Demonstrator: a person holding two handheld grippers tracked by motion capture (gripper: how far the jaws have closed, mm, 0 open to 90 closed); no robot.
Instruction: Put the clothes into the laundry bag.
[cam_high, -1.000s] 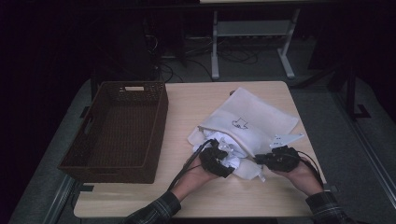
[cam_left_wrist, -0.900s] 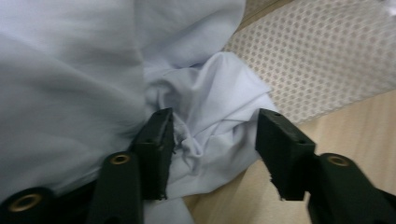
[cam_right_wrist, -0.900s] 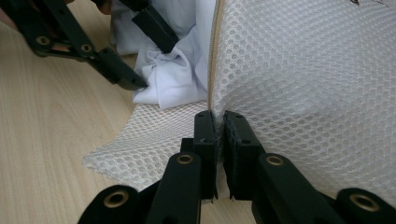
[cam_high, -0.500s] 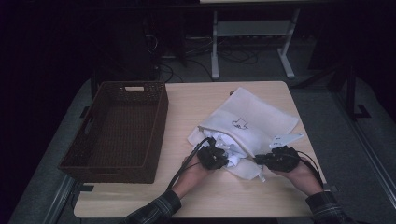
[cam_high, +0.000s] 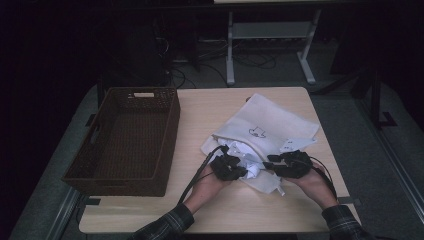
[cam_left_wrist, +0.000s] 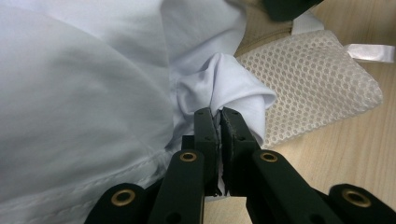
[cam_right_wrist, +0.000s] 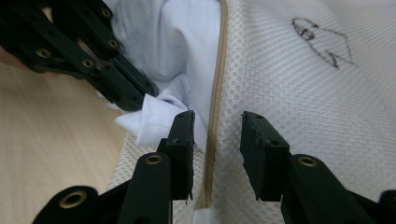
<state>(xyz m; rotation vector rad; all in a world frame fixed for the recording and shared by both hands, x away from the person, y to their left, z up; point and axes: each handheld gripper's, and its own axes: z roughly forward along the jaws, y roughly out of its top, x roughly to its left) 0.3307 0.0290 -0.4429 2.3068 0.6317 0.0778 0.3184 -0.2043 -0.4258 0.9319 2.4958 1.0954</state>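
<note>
A white mesh bag with a small dark drawing lies on the table, and a white garment bulges from its near opening. My left gripper is shut on a fold of the white garment, beside the mesh bag. My right gripper faces it from the right. In the right gripper view its jaws stand apart and have just been opening. The bag's tan zipper edge runs between them, and the pads do not press on it. The left gripper shows at upper left there.
A dark wicker basket stands empty on the left part of the wooden table. A white tag lies on the bag near the right hand. Beyond the table's far edge are desk legs and cables on the floor.
Both hands stay at the bag's near edge. The left gripper has shifted slightly toward the garment, and the white bunch between the grippers looks a little rearranged.
</note>
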